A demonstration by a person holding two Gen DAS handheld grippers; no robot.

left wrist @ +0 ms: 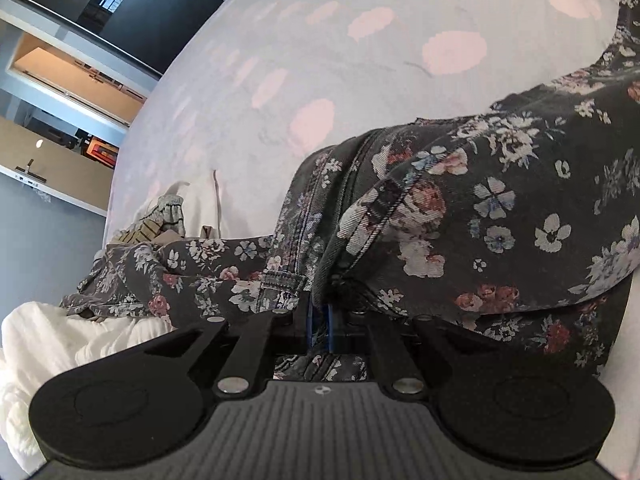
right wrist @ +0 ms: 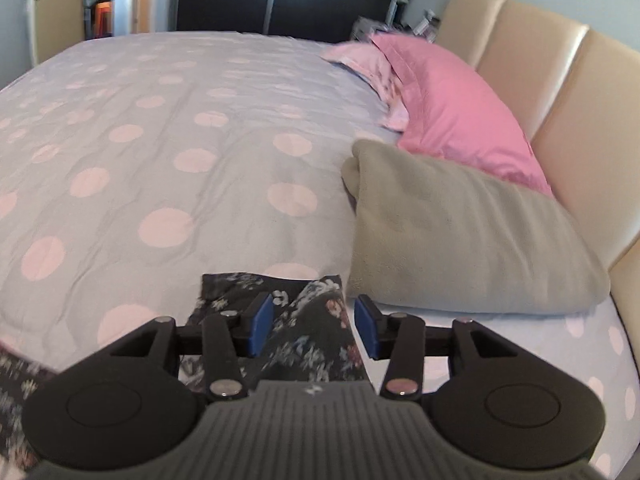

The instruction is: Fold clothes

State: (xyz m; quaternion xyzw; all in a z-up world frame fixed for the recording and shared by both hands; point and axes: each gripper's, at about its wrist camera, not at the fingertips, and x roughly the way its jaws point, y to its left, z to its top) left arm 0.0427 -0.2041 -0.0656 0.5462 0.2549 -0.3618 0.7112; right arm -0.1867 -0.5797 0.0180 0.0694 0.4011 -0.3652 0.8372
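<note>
Left wrist view: the left claw [left wrist: 320, 320] is clenched tight on the flowery dark trousers [left wrist: 480, 208]. The cloth bunches up right in front of the claw and hides the tips of its blue pads. The trousers stretch from the near edge of the bed [left wrist: 320, 60] away toward the far right, where the picture cuts them off. A crumpled white cloth [left wrist: 60, 344] lies close by at the bed's near left edge. A small striped and checked bundle [left wrist: 160, 220] sits just behind the trousers; it is hard to tell what it is. The bed cover is pale with pink dots. Past the bed's far edge stand a dark wardrobe [left wrist: 160, 12] and pale shelves [left wrist: 72, 76].

Right wrist view: the right claw [right wrist: 314, 328] is let go, its blue pads standing apart. An end of the flowery trousers [right wrist: 316, 336] lies flat on the bed [right wrist: 160, 140] between the pads, and neither pad presses it. The claw's body covers the rest of that end. Just beside it, toward the head of the bed, lies a grey-green pillow [right wrist: 460, 232], with a pink pillow [right wrist: 452, 112] behind it. A cream padded headboard [right wrist: 560, 100] runs along that edge. A door [right wrist: 44, 8] shows in the far left corner of the room.
</note>
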